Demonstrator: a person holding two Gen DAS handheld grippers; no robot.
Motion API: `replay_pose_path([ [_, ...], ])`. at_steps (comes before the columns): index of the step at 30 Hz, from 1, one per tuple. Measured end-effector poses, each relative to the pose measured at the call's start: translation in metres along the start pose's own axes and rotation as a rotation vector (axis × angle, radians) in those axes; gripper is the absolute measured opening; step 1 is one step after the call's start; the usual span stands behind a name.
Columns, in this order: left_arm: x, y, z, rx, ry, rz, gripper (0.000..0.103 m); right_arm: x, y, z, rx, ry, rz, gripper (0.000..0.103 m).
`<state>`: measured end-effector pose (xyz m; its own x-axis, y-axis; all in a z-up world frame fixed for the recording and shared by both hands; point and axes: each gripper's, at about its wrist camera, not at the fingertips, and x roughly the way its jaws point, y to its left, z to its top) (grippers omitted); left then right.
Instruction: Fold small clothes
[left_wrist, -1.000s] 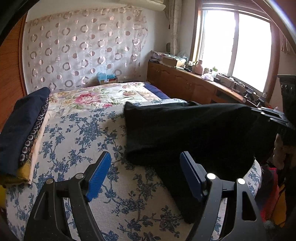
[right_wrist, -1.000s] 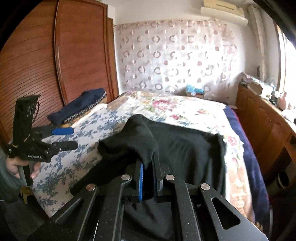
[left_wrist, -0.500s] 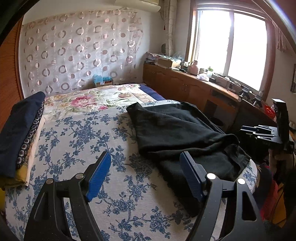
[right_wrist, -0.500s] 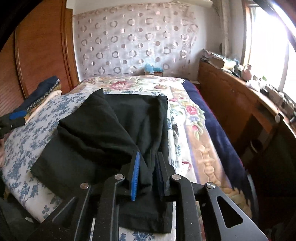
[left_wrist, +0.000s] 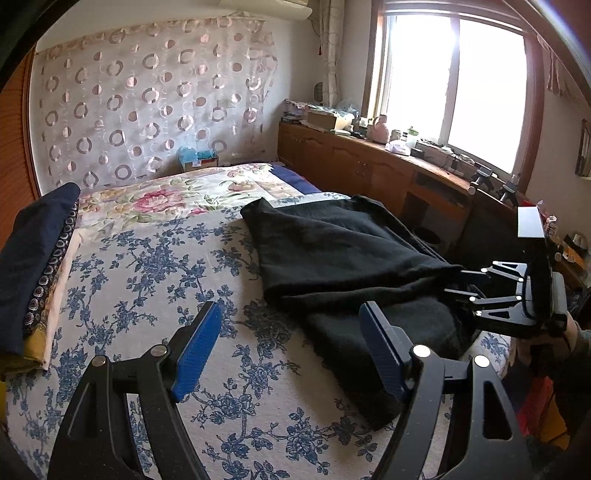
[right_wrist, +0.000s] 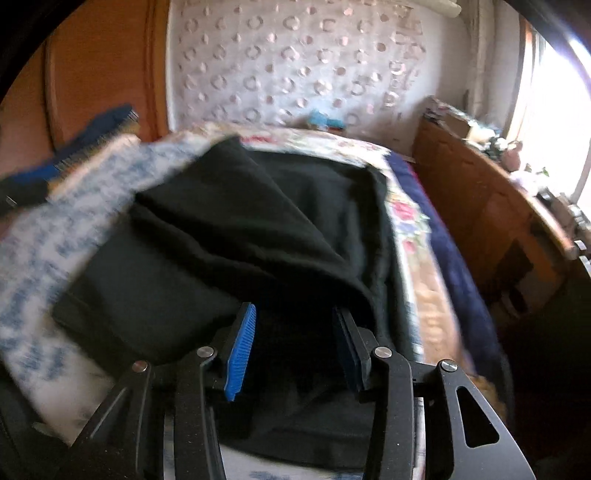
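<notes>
at the far left of the bed (left_wrist: 122, 258) i see a stack of folded clothes (left_wrist: 35, 258), dark blue on top, well apart from my work. next comes my left gripper (left_wrist: 291, 343), near the front edge; its jaws stand wide with nothing between them, and it hangs over the flowered sheet as it did a second ago. to its right lies the black garment (left_wrist: 343, 254), spread across the right half of the bed, with its top layer now folded over toward the near edge. at the right end my right gripper (right_wrist: 291, 332) is low at that near corner. a second ago it was clamped on the raised cloth; now its jaws are opening, the cloth lies between them and the blue pads (right_wrist: 242, 347) no longer press on it. i judge this fold is laid down, though the top layer sits wrinkled and not square, so smoothing or a second fold is probably next.
</notes>
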<state>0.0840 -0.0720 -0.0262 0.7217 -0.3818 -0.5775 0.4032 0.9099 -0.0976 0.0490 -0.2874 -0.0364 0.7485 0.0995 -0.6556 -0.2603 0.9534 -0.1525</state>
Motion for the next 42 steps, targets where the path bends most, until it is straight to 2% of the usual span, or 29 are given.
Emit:
replay_pose_path([
  [2, 0.001, -0.001, 0.0, 0.001, 0.002, -0.001, 0.078, -0.004, -0.003, -0.003, -0.001, 0.005, 0.002, 0.044],
  [8, 0.002, -0.003, 0.0, 0.007, 0.005, -0.009, 0.078, -0.028, -0.014, -0.015, -0.005, 0.038, -0.107, 0.044],
  [13, 0.001, -0.001, 0.0, 0.001, 0.003, -0.006, 0.078, -0.046, -0.039, -0.026, 0.048, 0.037, -0.127, 0.044],
  [18, -0.001, -0.001, 0.001, -0.002, -0.005, -0.001, 0.078, -0.074, -0.042, -0.022, 0.075, -0.047, -0.058, 0.044],
  [22, -0.003, 0.001, 0.002, -0.003, -0.013, 0.01, 0.078, -0.076, -0.031, -0.013, 0.053, -0.087, 0.002, 0.044],
  [32, -0.015, 0.014, 0.003, -0.021, -0.04, 0.048, 0.078, -0.03, -0.008, 0.017, -0.038, -0.108, 0.177, 0.045],
  [35, -0.017, 0.021, 0.002, -0.034, -0.047, 0.059, 0.078, -0.017, -0.002, 0.031, -0.07, -0.108, 0.227, 0.053],
  [42, -0.022, 0.039, -0.001, -0.068, -0.058, 0.086, 0.078, 0.014, 0.018, 0.058, -0.142, -0.072, 0.32, 0.053],
])
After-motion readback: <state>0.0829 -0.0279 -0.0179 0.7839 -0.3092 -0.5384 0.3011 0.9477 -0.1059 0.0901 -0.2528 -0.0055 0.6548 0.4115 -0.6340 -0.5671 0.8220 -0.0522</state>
